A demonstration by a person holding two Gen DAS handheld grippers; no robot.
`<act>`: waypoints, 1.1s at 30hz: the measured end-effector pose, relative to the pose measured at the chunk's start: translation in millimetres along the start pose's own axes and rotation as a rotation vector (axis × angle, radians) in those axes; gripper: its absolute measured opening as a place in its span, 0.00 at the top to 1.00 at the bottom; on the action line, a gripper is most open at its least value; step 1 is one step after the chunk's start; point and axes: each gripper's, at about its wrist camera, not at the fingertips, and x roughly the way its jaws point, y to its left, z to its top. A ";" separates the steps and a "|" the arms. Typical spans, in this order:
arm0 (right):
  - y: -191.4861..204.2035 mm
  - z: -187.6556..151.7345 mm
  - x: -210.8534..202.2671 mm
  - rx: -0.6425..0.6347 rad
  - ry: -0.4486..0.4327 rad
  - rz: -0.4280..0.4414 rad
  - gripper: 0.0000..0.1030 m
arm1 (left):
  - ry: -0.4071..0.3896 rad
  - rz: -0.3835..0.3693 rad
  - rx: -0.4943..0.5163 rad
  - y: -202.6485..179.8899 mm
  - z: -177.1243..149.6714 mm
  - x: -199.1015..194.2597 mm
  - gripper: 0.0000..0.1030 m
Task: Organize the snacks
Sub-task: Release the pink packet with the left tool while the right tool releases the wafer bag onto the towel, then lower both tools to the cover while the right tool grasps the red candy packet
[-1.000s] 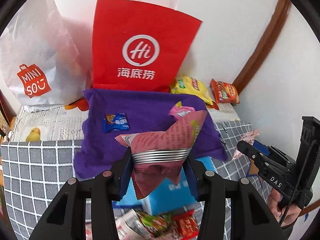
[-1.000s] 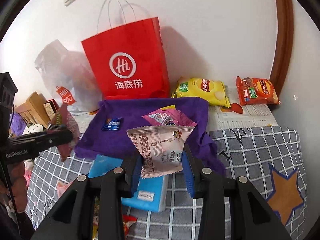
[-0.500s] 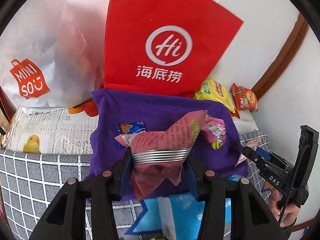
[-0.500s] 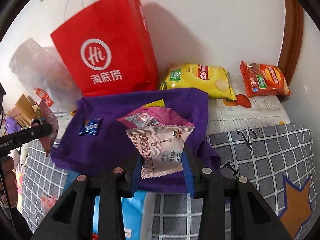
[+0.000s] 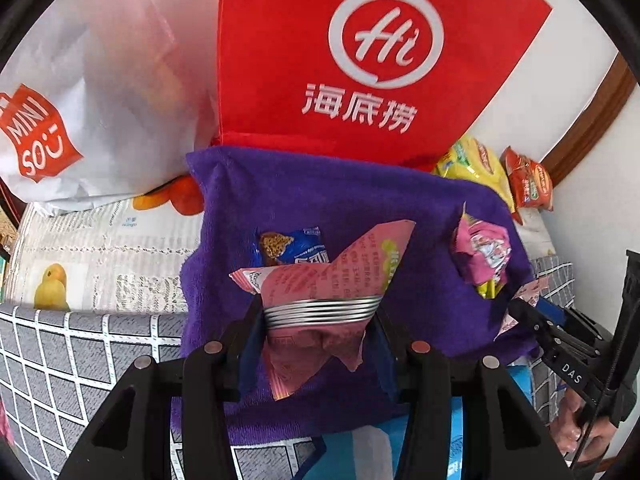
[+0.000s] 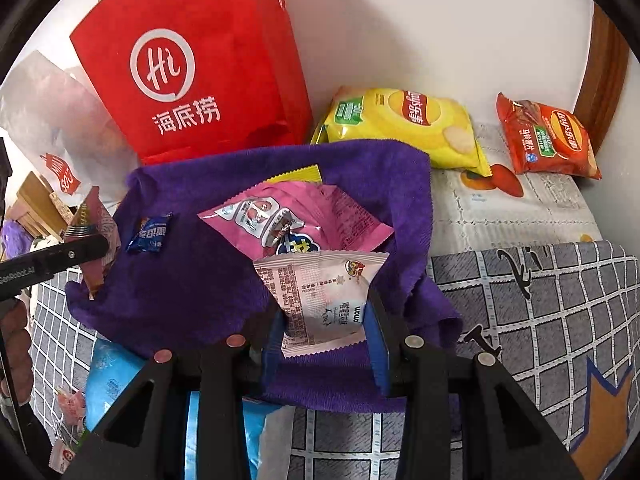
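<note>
Stood against the white wall (image 6: 440,20): a red paper bag (image 5: 360,60) printed with a white "Hi" logo, and beside it a white plastic bag (image 5: 100,100) bearing a red label. Lay spread beneath them: a fruit-printed sheet (image 5: 100,248), with a grey checked cover (image 6: 540,320) adjoining it, marked with an orange star (image 6: 600,420). Ran up the right side: a brown wooden frame (image 6: 604,60). Showed dimly at the far left: some wooden items (image 6: 36,200).
</note>
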 end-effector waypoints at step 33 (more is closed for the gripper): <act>27.4 -48.7 -81.7 -0.005 -0.137 0.012 0.25 | -0.063 -0.050 0.022 -1.6 -35.8 -62.0 0.24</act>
